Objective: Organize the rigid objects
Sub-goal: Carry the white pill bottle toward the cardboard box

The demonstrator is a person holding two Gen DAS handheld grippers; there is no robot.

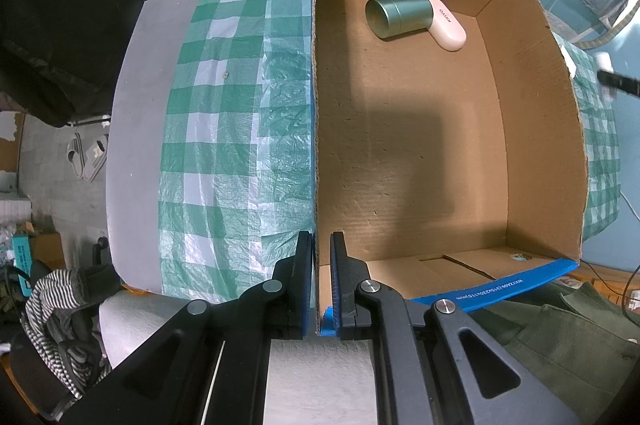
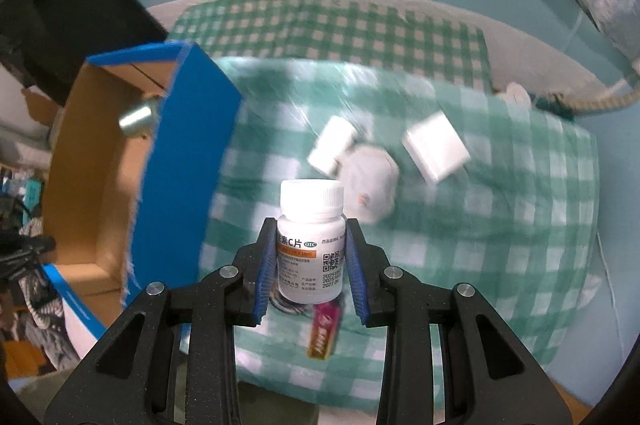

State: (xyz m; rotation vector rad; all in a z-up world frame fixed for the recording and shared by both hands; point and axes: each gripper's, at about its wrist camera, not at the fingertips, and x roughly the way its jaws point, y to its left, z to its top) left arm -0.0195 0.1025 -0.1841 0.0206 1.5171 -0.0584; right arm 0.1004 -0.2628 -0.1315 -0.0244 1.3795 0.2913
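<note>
- Left tool [image 1: 321, 279]: jaws pressed together on the near left wall of the cardboard box [image 1: 536, 129], one pad outside the wall, one inside, close to the box's near corner. Tool points straight down.
- Box: open-topped, blue outside, brown inside, standing on the green checked cloth [image 1: 224, 129] over the table.
- Box contents: a green metal tin [image 1: 396, 15] lying on its side at the far end of the floor, touching a white device [image 1: 448, 25] just beside it. The rest of the floor is bare cardboard.
- Right tool [image 2: 311, 261]: pinching a white pill bottle [image 2: 311, 237] by its body, between the blue pads. Bottle upright, white cap [image 2: 312, 197] above the pads, printed label facing the camera.
- Bottle is held above the cloth, to the right of the box's blue outer wall [image 2: 184, 161], not over the box.
- On the cloth beyond the bottle: two white blocks [image 2: 334, 151] [image 2: 436, 153] and a white rounded object [image 2: 370, 185], all blurred.
- Below the bottle: a pink and yellow packet [image 2: 325, 331] lies on the cloth.
</note>
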